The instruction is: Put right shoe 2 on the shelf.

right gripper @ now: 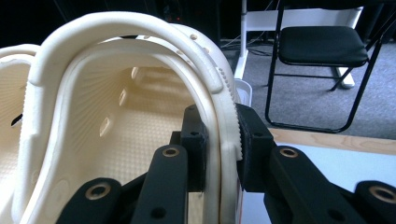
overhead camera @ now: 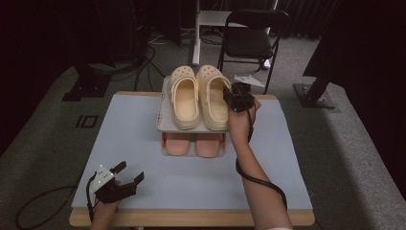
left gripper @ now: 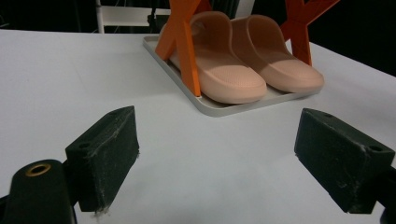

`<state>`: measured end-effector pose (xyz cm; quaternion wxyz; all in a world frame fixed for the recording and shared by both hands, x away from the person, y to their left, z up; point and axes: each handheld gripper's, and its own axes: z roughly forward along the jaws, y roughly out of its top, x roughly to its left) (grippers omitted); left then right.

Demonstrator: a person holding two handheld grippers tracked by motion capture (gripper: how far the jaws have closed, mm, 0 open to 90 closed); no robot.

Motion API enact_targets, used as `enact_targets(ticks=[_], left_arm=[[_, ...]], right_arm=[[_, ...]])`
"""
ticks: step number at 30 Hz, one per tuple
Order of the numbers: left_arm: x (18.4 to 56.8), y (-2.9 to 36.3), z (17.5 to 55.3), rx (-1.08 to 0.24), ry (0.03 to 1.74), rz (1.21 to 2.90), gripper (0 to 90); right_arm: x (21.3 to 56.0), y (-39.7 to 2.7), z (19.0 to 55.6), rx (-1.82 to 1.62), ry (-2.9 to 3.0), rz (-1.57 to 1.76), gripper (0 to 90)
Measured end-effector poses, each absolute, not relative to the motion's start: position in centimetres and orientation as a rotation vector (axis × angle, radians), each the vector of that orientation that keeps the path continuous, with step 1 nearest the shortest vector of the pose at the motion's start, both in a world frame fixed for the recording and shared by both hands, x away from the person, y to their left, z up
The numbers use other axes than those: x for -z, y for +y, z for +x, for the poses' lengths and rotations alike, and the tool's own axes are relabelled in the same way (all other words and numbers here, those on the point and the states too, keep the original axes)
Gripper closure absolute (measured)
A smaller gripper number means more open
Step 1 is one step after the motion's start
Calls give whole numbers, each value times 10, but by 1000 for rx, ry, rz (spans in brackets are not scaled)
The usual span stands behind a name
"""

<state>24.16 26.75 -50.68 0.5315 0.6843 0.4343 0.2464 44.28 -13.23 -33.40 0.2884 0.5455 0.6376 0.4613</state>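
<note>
Two cream clogs sit side by side on the top shelf of a small rack point(overhead camera: 163, 122) at the table's middle back. My right gripper point(overhead camera: 233, 99) is shut on the side wall of the right cream clog point(overhead camera: 214, 98); in the right gripper view the pads point(right gripper: 252, 140) pinch that clog's rim point(right gripper: 219, 116) from both sides. The left cream clog point(overhead camera: 185, 100) lies beside it. On the lower tray point(left gripper: 219, 109) rests a pair of pink slippers point(left gripper: 243, 65) between orange supports point(left gripper: 184, 46). My left gripper point(overhead camera: 130, 173) hovers open near the front left of the table, nothing between its jaws.
The table has a light blue-grey mat point(overhead camera: 143, 143) with a wooden edge at the front. A black folding chair point(overhead camera: 251, 40) and a white stand leg point(overhead camera: 196, 33) are on the floor behind the table. Cables run over the floor at the left.
</note>
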Motion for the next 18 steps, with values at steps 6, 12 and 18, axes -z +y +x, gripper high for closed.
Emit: enact_targets(ticks=[6,12,18], left_arm=[[507,267,241,-592,1034,1635,135],[507,268,241,-588,1037,1630,135],[506,266,241,-589,1029,1633,135]], right_arm=[[336,-134,444,-1256,1745,1428,691],[336,-133,442,-1290,1757,1432,632],[336,-136,439,-1346,1780,1430,539]])
